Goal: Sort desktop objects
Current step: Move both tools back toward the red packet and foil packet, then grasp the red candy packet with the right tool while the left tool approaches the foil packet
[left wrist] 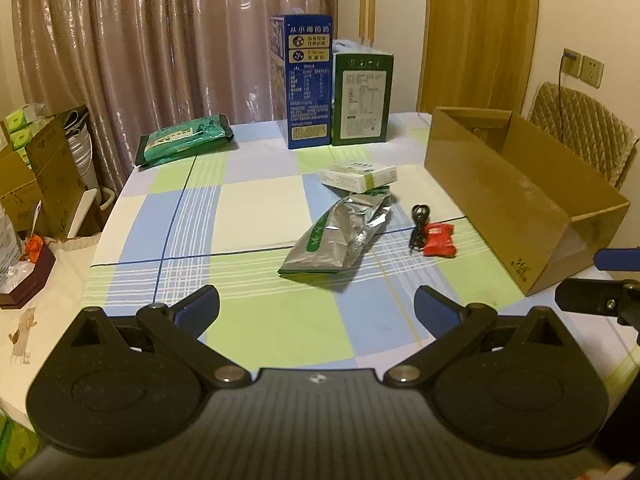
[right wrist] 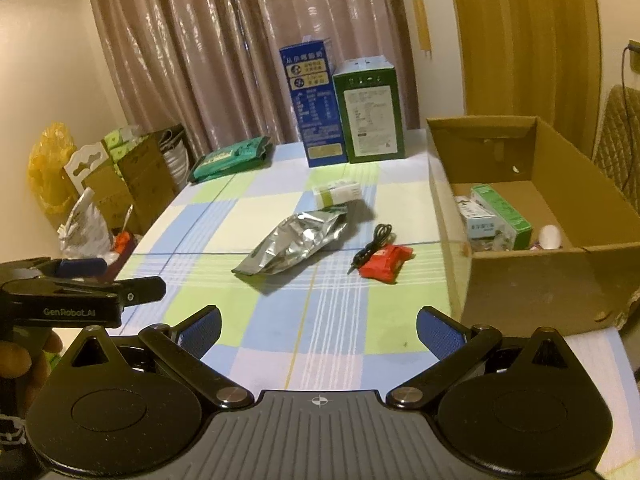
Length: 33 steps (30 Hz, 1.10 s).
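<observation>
On the checked tablecloth (right wrist: 208,236) ahead of me, left to right: silver pouch (right wrist: 290,245), black cable (right wrist: 372,245) touching red packet (right wrist: 385,263), then cardboard box (right wrist: 532,280). Left gripper (left wrist: 316,312) and right gripper (right wrist: 318,330) both spread, empty. Left housing reads "GenRobot.AI".

Ahead of my right gripper (right wrist: 318,330) lies the pouch (right wrist: 292,246); cable (right wrist: 372,242) and packet (right wrist: 386,262) right of it, cardboard box (right wrist: 532,292) farther right.
</observation>
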Each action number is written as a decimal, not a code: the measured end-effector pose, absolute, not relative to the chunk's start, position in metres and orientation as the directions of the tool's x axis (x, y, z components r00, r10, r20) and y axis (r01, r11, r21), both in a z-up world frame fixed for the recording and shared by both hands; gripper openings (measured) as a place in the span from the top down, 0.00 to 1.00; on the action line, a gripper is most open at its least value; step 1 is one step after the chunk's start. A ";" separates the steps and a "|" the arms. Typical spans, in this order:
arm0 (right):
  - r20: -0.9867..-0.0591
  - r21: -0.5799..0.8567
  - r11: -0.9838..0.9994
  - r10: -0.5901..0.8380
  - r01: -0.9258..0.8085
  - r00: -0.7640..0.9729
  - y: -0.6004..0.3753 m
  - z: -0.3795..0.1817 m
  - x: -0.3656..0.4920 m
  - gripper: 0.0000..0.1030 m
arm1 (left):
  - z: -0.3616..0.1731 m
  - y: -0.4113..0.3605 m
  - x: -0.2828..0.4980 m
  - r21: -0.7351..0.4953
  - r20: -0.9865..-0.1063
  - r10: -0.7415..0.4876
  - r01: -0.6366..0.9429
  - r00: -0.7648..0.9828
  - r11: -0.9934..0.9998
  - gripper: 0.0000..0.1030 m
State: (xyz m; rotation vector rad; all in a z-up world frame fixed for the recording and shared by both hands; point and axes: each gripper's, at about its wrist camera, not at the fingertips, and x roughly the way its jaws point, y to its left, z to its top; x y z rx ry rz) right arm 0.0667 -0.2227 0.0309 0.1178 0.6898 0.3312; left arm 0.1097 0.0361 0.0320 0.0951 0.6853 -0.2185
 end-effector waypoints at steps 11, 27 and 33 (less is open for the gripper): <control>-0.614 0.129 0.957 0.284 -0.262 0.736 -0.197 -0.008 0.118 0.02 | -0.005 0.048 0.168 0.021 -0.655 -0.152 0.219 0.740 0.975 0.01; -0.643 -0.055 0.983 0.099 -0.175 0.760 -0.176 -0.084 0.219 0.30 | -0.050 0.043 0.240 -0.023 -0.641 -0.181 0.216 0.746 0.976 0.01; -0.657 -0.075 0.994 0.012 -0.081 0.754 -0.184 -0.100 0.246 0.30 | -0.058 0.038 0.258 -0.022 -0.631 -0.212 0.257 0.746 0.966 0.01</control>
